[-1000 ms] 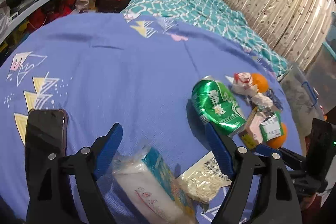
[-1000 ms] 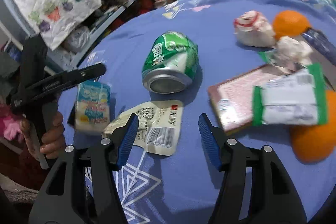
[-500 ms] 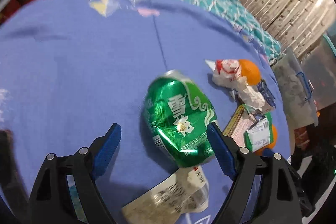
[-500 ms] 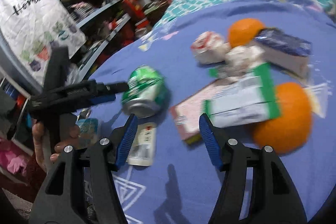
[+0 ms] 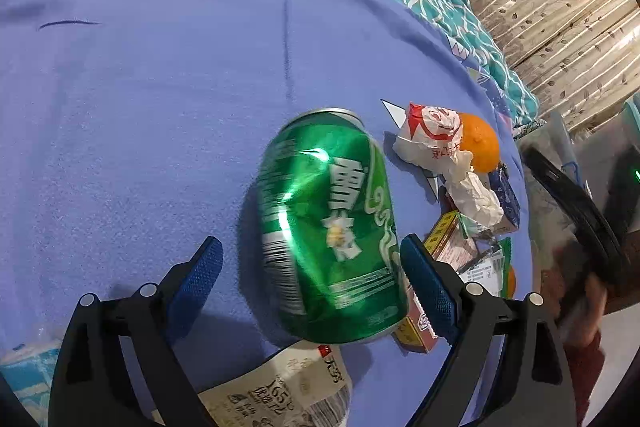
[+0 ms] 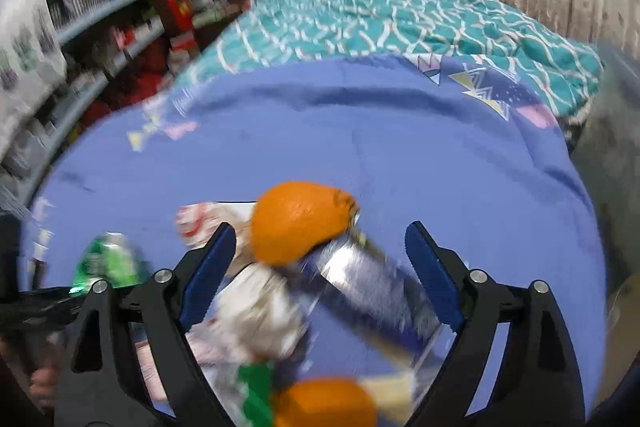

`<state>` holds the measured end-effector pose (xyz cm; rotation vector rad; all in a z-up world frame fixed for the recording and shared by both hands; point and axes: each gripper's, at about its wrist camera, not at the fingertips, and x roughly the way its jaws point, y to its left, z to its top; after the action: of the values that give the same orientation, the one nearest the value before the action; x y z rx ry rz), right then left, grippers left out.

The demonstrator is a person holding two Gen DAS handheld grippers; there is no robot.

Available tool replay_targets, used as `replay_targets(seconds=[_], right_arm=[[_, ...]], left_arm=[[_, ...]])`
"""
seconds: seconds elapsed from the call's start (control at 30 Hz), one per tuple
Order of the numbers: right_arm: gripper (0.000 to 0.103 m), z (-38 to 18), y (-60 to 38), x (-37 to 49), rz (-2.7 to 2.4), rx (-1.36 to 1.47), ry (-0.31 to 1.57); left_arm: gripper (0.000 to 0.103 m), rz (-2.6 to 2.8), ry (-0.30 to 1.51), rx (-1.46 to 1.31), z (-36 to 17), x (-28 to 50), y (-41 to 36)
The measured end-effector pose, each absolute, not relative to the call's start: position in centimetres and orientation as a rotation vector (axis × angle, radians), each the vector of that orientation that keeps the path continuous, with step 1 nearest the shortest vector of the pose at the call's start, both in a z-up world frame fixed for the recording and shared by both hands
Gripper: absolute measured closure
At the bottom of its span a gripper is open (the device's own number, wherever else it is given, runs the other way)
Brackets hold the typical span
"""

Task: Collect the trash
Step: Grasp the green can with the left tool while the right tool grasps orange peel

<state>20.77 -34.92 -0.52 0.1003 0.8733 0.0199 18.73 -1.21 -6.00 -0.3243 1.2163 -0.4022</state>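
The blue bedspread [image 5: 140, 115] carried everything, and the green can [image 5: 332, 227], lying on its side and dented, served as the landmark. The left gripper [image 5: 310, 277] stood wide open around the can's near end, holding nothing, one blue pad just clear of each flank. To do the step well, I judged it should slide further along the can before closing, squeezing gently across the body, since thin dented metal could buckle or squirt out. Beyond the can, on its far right, lay a crumpled red-and-white wrapper [image 5: 434, 137] against an orange [image 5: 482, 143]; nearer than the can lay a printed pouch [image 5: 288, 393], cut off by the frame edge. The right gripper [image 6: 320, 277] was also spread wide and empty, hovering over a blue foil packet [image 6: 372, 291] beside the orange [image 6: 298, 221]. That view was badly motion-blurred, so the white and green scraps under it could not be identified, nor any trash bin found.
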Motion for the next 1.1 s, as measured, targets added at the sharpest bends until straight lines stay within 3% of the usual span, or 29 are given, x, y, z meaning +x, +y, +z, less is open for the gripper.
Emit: replay_targets(seconds=[0.1,0.13,0.17,0.2,0.27,0.37,0.6,0.9,1.0,1.03,1.1], right_arm=[[0.015,-2.5,-33.2,23.3,0.049,0.013,0.949],[0.016,-3.1,-32.4,23.6,0.059,-0.018,0.967],[0.023,-3.9,-31.3,24.3,0.065,-0.078,0.992],[0.030,-4.5,-30.5,24.1,0.044,-0.125,0.998],[0.055,-4.6,-29.6,23.7,0.034,-0.191,0.960],[0.069,-2.1,-29.8,21.6,0.055,-0.140,0.832],[0.071,3.3,-32.4,14.8,0.113,0.065,0.623],[0.072,4.2,-37.7,2.2,0.099,0.333,0.488],[0.072,3.7,-38.8,-2.4,-0.008,0.299,0.478],[0.072,3.2,-39.0,-3.8,-0.050,0.276,0.490],[0.072,2.2,-39.1,-5.5,-0.122,0.222,0.527]], left_arm=[[0.031,-0.417,1.223,-0.347,-6.0,19.0,-1.2],[0.042,-0.443,1.232,-0.363,-6.1,19.2,-1.1],[0.053,-0.462,1.239,-0.373,-6.2,19.2,-1.3],[0.054,-0.469,1.239,-0.367,-6.1,19.2,-1.6],[0.055,-0.458,1.211,-0.333,-5.9,18.9,-1.9],[0.057,-0.467,1.174,-0.318,-5.2,18.3,-1.8],[0.061,-0.553,1.056,-0.349,-1.6,15.9,-1.1],[0.064,-0.745,1.018,-0.292,0.5,11.5,-2.4],[0.075,-0.836,1.030,-0.290,0.7,10.0,-2.7],[0.099,-0.873,1.045,-0.289,0.6,9.5,-3.1],[0.100,-0.924,1.068,-0.281,0.2,8.5,-3.9]])
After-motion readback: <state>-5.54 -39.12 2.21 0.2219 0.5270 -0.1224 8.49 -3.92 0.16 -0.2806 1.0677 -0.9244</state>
